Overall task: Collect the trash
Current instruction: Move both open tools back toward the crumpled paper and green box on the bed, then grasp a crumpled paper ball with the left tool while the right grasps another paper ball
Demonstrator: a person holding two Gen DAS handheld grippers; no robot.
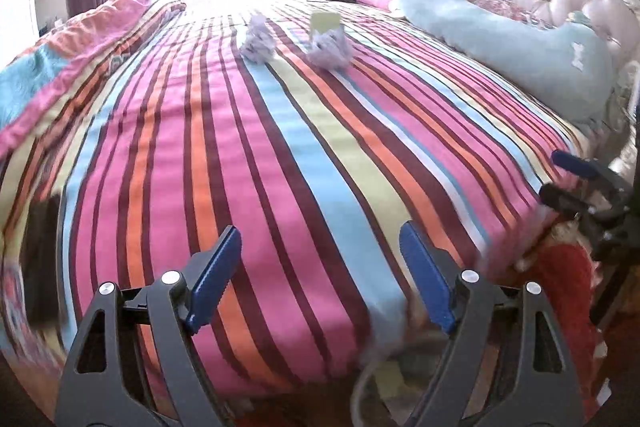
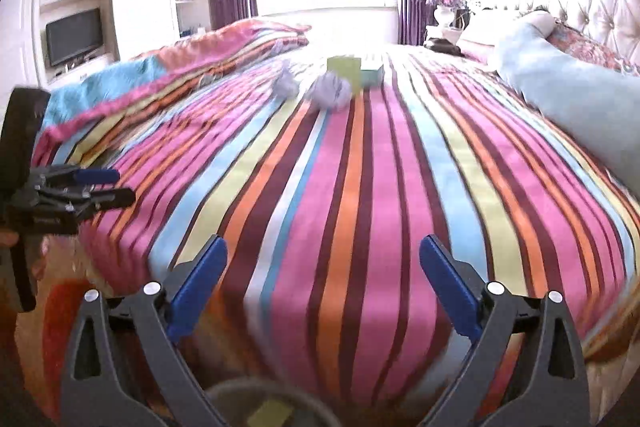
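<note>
Both tools hang released and empty over the near edge of the bed [image 1: 320, 155]: the left hand-held gripper [image 1: 320, 279] and the right hand-held gripper [image 2: 323, 291], jaws spread wide. Well beyond them, on the striped cover, lie two crumpled paper wads [image 1: 259, 41] [image 1: 330, 47], close together, with a small green box [image 2: 343, 69] just behind. The wads look light, soft and crushable; pinching across the bulging middle should hold them.

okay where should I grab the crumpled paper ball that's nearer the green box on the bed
Pinch the crumpled paper ball across its middle, coming from the near side above the bedspread. The green box stands close behind it, so approaching from behind looks blocked.
</note>
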